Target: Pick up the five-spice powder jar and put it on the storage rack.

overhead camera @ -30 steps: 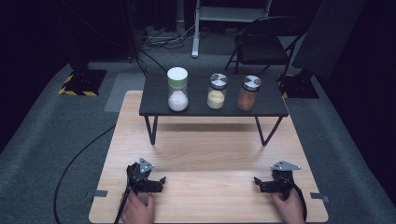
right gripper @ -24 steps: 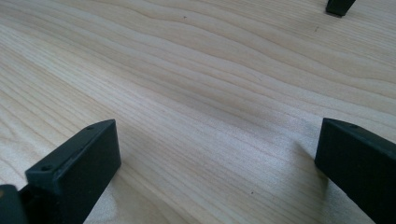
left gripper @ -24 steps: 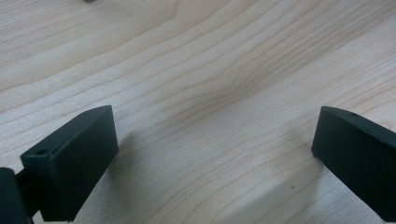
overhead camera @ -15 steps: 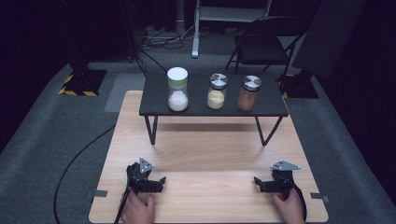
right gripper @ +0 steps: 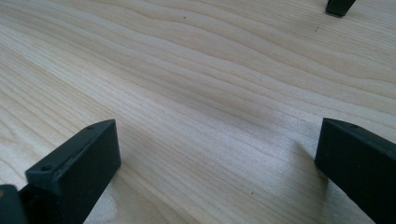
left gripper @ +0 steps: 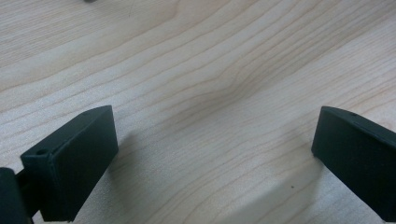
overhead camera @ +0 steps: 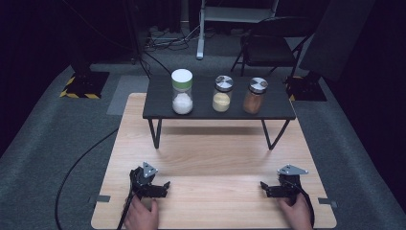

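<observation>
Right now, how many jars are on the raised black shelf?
3, in a row on the black shelf: the white-lidded jar of white powder at the left, the yellow-filled jar in the middle, the brown-filled jar at the right. None seems hidden.

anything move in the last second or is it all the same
Nothing visibly changed. The left gripper and the right gripper rest open on the wooden board as before, holding nothing. The white jar, yellow jar and brown jar stand in the same row on the black shelf.
</observation>
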